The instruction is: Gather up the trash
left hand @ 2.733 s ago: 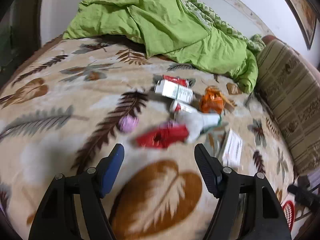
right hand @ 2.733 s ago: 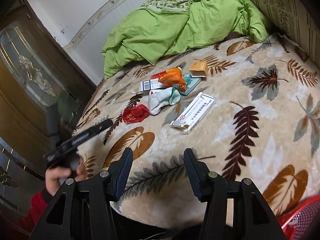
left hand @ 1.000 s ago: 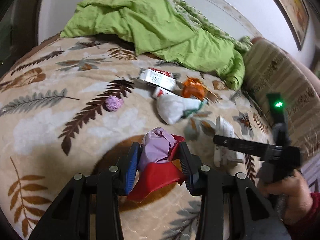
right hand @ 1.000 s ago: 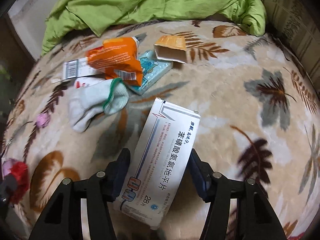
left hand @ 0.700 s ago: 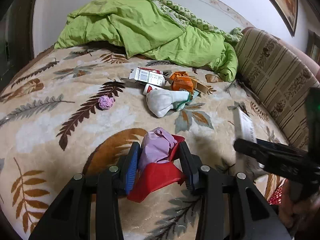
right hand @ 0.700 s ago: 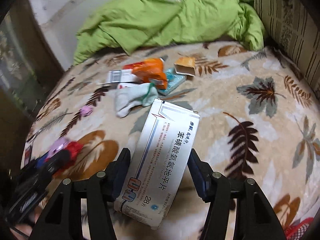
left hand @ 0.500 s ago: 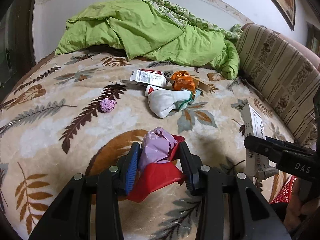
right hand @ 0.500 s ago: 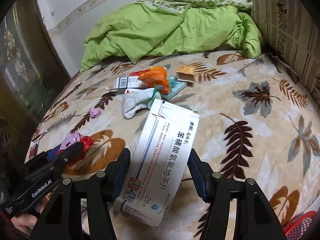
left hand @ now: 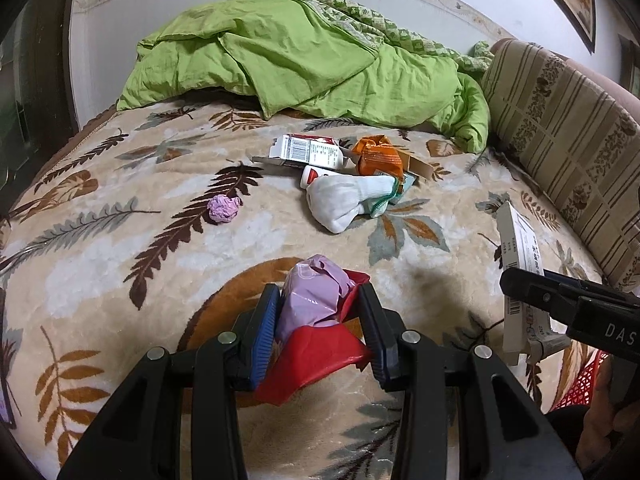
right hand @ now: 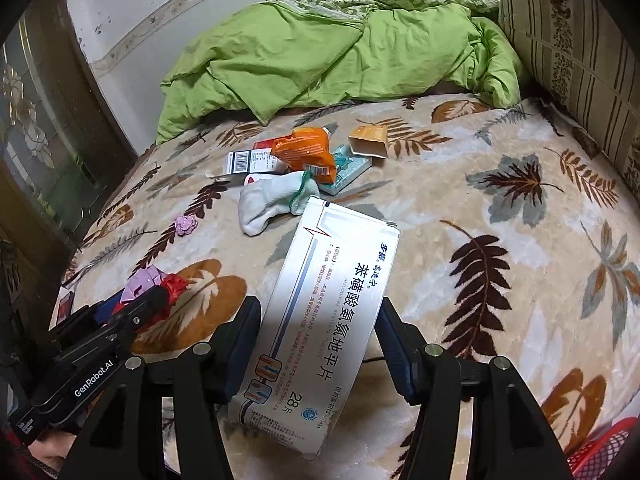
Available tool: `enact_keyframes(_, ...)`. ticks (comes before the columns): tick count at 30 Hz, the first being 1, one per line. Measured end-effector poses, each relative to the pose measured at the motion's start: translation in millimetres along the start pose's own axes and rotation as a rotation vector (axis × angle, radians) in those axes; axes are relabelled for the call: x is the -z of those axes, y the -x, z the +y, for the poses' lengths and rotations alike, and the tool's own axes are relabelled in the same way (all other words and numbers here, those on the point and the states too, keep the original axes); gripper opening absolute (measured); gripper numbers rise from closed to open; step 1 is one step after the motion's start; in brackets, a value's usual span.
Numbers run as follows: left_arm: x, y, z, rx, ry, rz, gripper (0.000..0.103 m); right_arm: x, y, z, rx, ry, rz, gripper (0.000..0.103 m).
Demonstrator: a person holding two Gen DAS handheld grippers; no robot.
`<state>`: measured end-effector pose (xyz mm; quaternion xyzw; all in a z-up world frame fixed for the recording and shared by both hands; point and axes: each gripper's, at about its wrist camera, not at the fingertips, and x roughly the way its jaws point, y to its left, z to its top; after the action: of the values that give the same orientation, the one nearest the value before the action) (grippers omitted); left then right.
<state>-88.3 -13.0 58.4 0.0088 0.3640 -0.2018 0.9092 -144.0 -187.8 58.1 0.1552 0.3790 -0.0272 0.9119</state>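
Left wrist view: the left claw (left hand: pixel 318 324) is clamped on two crumpled wrappers, one lilac (left hand: pixel 312 296) above one red (left hand: pixel 312 354), held just over the leaf-patterned bed (left hand: pixel 120 272). The red one's lower edge is hidden behind the fingers. At the right edge, the right claw's tips are not visible, only a black finger across the box (left hand: pixel 516 256), seen edge-on and partly cut off; below it a hand (left hand: pixel 604 420) and a slice of red basket (left hand: pixel 580 384) are barely visible. Loose on the bed lie one lilac paper ball (left hand: pixel 224 209), one white sock (left hand: pixel 344 200), one orange packet (left hand: pixel 376 156) and one barcoded carton (left hand: pixel 308 152), with a small red-and-white item touching the sock, too hidden to name. The right wrist view shows the right claw (right hand: pixel 318 336) gripping the white medicine box (right hand: pixel 324 320) by its long sides, its printed face plain and lifted off the bed. Only this view shows one teal pack (right hand: pixel 348 166) under the packet and one open tan carton (right hand: pixel 370 142) beside it. A green quilt (right hand: pixel 340 48) is heaped at the far end, and the left claw (right hand: pixel 160 296) appears at lower left with both wrappers.
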Motion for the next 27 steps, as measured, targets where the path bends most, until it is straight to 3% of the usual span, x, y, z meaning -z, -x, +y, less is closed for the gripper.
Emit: enact_keyframes(27, 0.7, -1.7, 0.3, 0.000, -0.006, 0.004, 0.039, -1.8, 2.2, 1.1, -0.007, 0.007, -0.002, 0.062)
